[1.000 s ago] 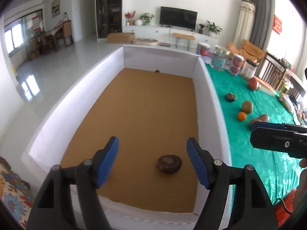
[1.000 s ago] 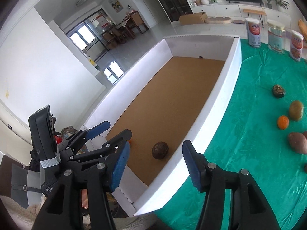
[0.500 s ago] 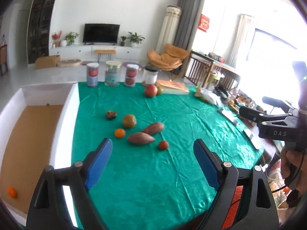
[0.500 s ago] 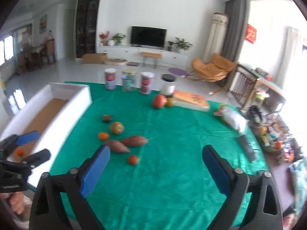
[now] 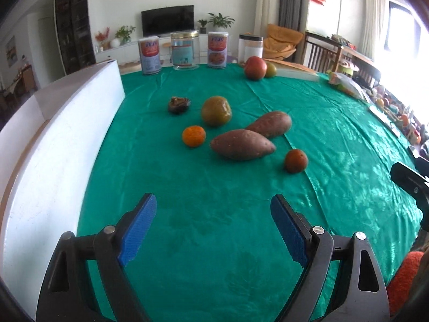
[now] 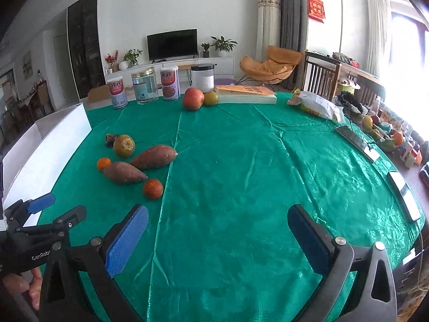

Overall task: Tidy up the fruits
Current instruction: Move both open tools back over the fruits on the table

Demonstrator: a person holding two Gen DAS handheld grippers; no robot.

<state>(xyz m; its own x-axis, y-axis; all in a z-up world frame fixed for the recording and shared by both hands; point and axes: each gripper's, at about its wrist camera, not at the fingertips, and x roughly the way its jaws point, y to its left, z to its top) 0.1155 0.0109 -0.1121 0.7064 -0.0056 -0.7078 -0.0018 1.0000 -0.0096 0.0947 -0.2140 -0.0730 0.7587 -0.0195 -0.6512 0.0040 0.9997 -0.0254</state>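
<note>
A second ago both my cameras looked down into the white box [image 5: 61, 139], where a dark fruit and a small orange one already lay on the cardboard floor. Now both views face the green tablecloth [image 5: 214, 187] and the fruit still waiting on it. I read that as one drop finished and the next pick starting.

The left gripper [image 5: 213, 228] has its blue pads apart with only cloth between them. The right gripper [image 6: 217, 237] stands wide as well, its jaws having just been opening, and it too is empty.

Taking the box as my landmark, the cluster lies just to its right. Closest to the box wall is a dark shrivelled fruit [image 5: 179, 104]. Then come a greenish-brown round fruit [image 5: 216, 110], a small orange [image 5: 193, 135], two sweet potatoes [image 5: 242, 145] lying side by side, and a darker orange [image 5: 295, 160] farthest from the box and nearest my grippers. A red apple [image 6: 192, 98] and a green fruit [image 6: 210, 98] sit well beyond, by a book [image 6: 246, 94] at the far edge.

For writing, the left gripper's body in the right view reads "GenRobo" [image 6: 40, 255], cut off by my own finger. The tins [image 6: 117, 91] carry red labels with characters too small for me to read, and the red hanging [image 6: 316, 8] on the wall seems to bear gold characters I can't make out.
</note>
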